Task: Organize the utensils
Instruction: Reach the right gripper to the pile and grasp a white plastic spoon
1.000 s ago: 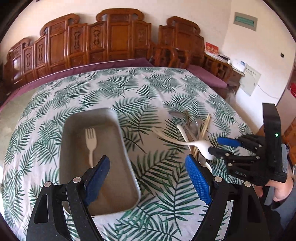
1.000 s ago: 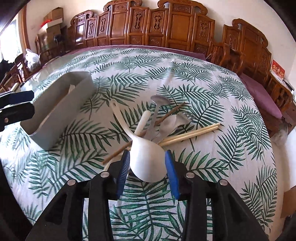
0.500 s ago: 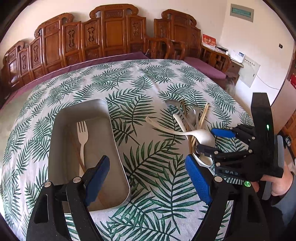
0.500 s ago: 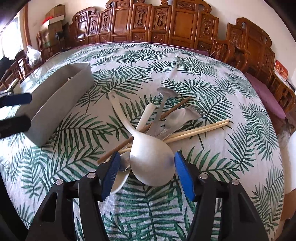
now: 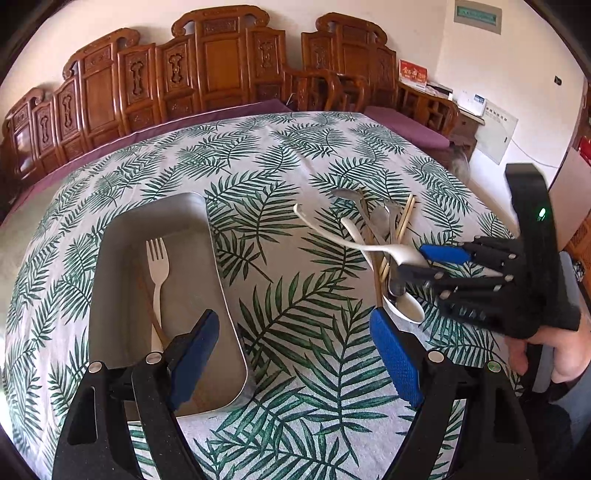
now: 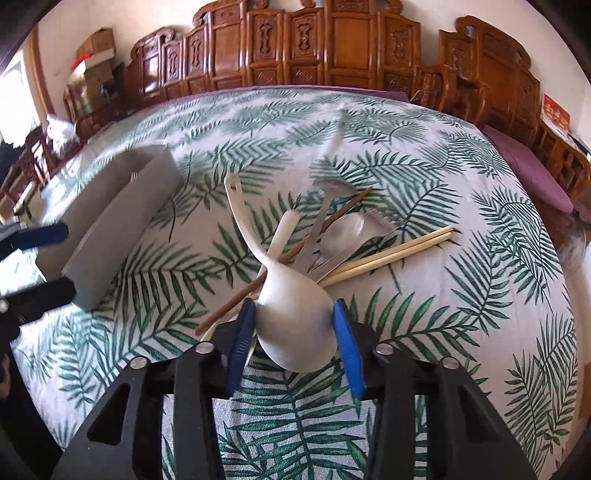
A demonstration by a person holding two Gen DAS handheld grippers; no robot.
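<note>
Very little lettering can be made out. The right hand-held gripper (image 5: 421,263), seen from the left wrist view, carries raised letters moulded into its black body that look like "DAG", though the reading is uncertain. A red card (image 5: 413,70) standing on the wooden furniture by the wall shows gold characters too small to read; the same card (image 6: 555,112) appears in the right wrist view, equally unreadable. A green plaque (image 5: 478,17) high on the wall and a white panel (image 5: 496,130) lower down both bear print too fine to decipher.
</note>
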